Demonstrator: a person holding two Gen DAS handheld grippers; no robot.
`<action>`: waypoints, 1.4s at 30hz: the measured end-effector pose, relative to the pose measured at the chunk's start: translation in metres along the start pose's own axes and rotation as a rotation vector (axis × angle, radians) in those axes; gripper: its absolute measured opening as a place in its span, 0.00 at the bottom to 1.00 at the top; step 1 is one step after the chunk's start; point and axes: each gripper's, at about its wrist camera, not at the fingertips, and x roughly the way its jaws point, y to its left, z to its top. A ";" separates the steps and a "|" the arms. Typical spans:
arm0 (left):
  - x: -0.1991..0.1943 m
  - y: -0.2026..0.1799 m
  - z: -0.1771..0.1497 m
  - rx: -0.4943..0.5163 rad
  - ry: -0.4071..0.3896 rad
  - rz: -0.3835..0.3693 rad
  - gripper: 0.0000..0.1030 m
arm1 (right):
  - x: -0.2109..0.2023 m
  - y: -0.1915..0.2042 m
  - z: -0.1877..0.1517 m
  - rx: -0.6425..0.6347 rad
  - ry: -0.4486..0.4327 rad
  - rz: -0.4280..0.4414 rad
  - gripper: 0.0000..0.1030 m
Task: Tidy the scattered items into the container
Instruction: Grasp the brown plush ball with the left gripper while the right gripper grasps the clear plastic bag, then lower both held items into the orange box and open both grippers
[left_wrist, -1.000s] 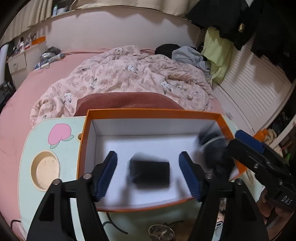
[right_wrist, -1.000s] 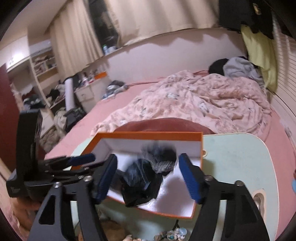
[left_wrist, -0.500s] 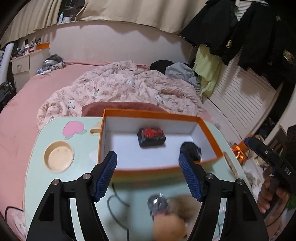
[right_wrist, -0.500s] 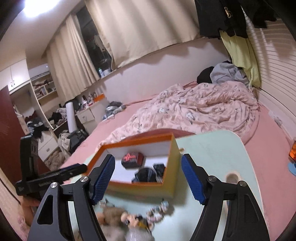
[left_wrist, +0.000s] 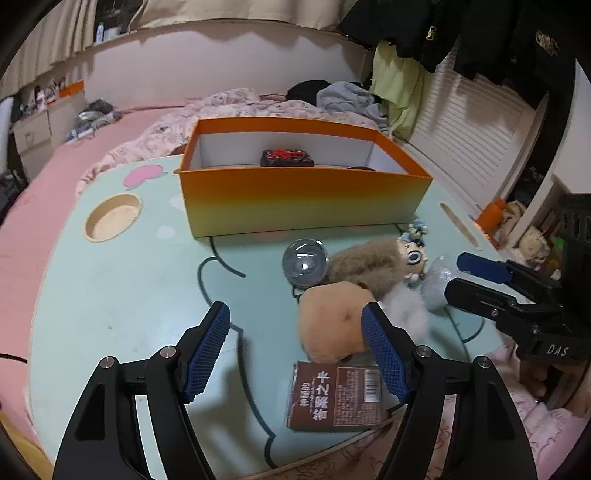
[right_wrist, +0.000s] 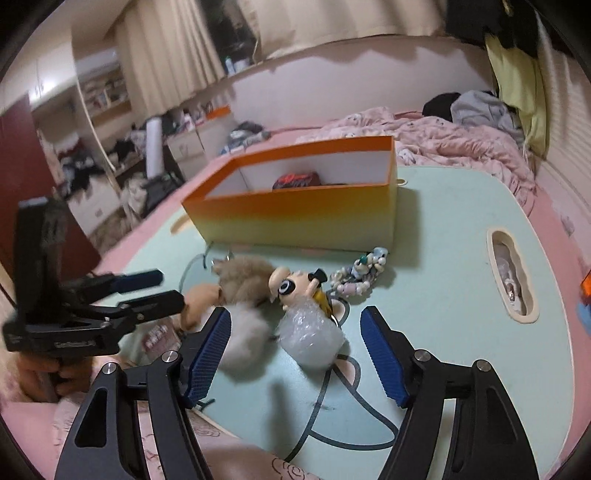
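An orange box (left_wrist: 303, 199) (right_wrist: 295, 218) stands at the far side of the pale green table (left_wrist: 122, 295) and holds a black-and-red pouch (left_wrist: 286, 158) (right_wrist: 295, 181). Scattered in front of it are a clear ball (left_wrist: 304, 262), a tan plush (left_wrist: 332, 325), a furry toy (left_wrist: 365, 258) (right_wrist: 243, 277), a figurine (right_wrist: 295, 286), a bead bracelet (right_wrist: 354, 280), a bubble-wrap roll (right_wrist: 314, 338) and a brown packet (left_wrist: 334, 398). My left gripper (left_wrist: 295, 354) is open and empty above the table beside the tan plush. My right gripper (right_wrist: 293, 354) is open, with the bubble-wrap roll between its fingers' line.
A round cup recess (left_wrist: 112, 218) lies at the table's left and a slot handle (right_wrist: 511, 273) at its right. A bed with a pink quilt (right_wrist: 443, 136) lies behind the table. Clothes hang at the right (left_wrist: 480, 37).
Both grippers have pulled back from over the box and dropped low toward the table's near edge. The scattered items now show in front of them. A dark item was left in the box.
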 end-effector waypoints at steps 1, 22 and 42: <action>0.000 -0.001 0.001 0.002 -0.002 0.005 0.72 | 0.003 0.001 0.000 -0.005 0.009 -0.012 0.67; 0.013 -0.008 -0.001 0.010 0.022 -0.099 0.51 | 0.002 -0.016 -0.007 0.056 -0.023 -0.008 0.29; -0.029 0.015 0.068 -0.052 -0.199 -0.087 0.51 | -0.016 -0.021 0.062 0.050 -0.204 -0.007 0.29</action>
